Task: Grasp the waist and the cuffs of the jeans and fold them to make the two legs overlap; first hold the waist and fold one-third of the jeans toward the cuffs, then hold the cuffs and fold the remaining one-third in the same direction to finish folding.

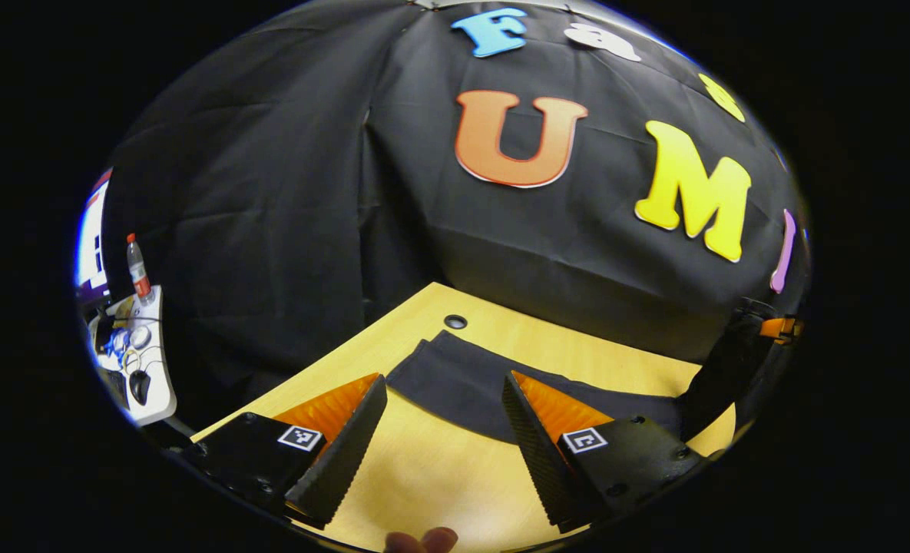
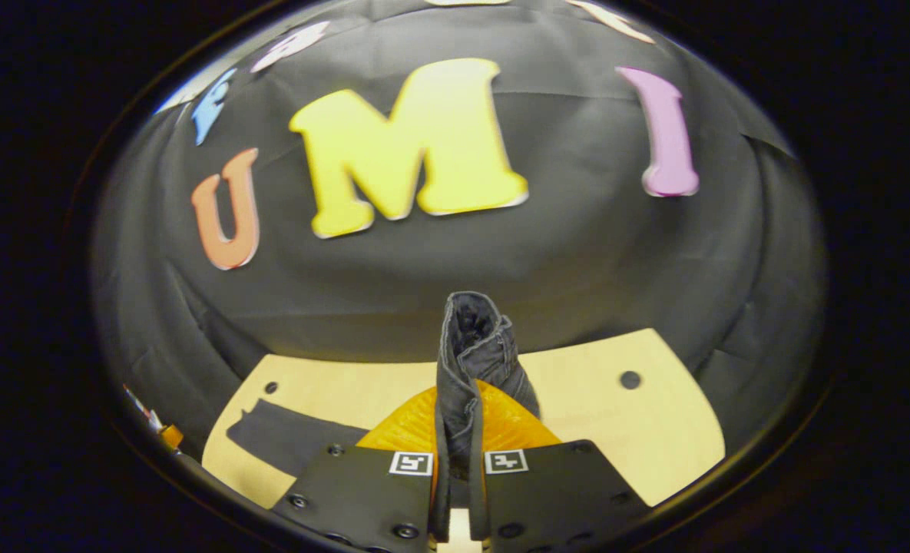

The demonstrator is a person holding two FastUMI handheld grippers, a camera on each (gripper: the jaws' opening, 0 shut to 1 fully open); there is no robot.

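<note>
Jeans (image 1: 462,384): dark, flat on table (image 1: 424,468) ahead of left gripper (image 1: 443,438), fingers apart, gripping nothing. One bunched end (image 2: 474,361) pinched upright in right gripper (image 2: 458,476), fingers closed on it. Waist or cuff: not discernible. Fold under way, end raised; which third: unsettled. Neat folded stack not yet present.

dark jeans (image 1: 462,384) lie on wooden table (image 1: 424,476).
</note>
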